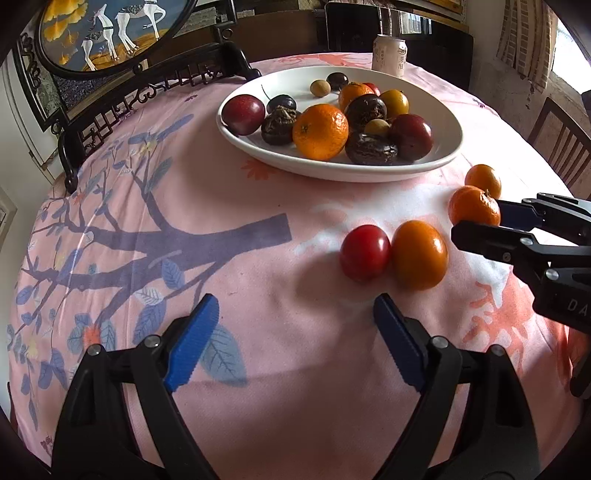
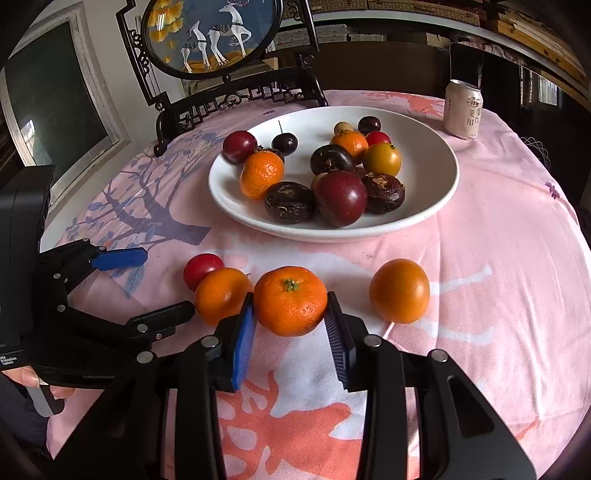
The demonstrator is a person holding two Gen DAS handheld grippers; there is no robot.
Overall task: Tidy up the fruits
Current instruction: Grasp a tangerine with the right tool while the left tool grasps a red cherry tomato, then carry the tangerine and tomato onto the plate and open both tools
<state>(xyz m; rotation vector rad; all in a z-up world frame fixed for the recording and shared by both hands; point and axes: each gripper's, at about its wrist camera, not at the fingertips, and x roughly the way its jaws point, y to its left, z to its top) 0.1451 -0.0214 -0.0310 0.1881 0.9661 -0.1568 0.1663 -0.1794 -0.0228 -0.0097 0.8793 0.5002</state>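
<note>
Now | right tool [image 2: 290, 314] grips mandarin [image 2: 290, 301], contact clearest right-wrist | left tool [image 1: 291, 310] wide

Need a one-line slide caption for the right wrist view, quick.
Right gripper closes around a mandarin on the pink tablecloth, white fruit plate beyond.

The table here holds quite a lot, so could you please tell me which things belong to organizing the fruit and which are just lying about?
Part of the job:
- mandarin between the right gripper's pads
- left gripper, open
- loose fruits on the cloth: red tomato, orange tomato, second mandarin
- white plate of fruit

Just lying about:
- drink can
- deer screen
</note>
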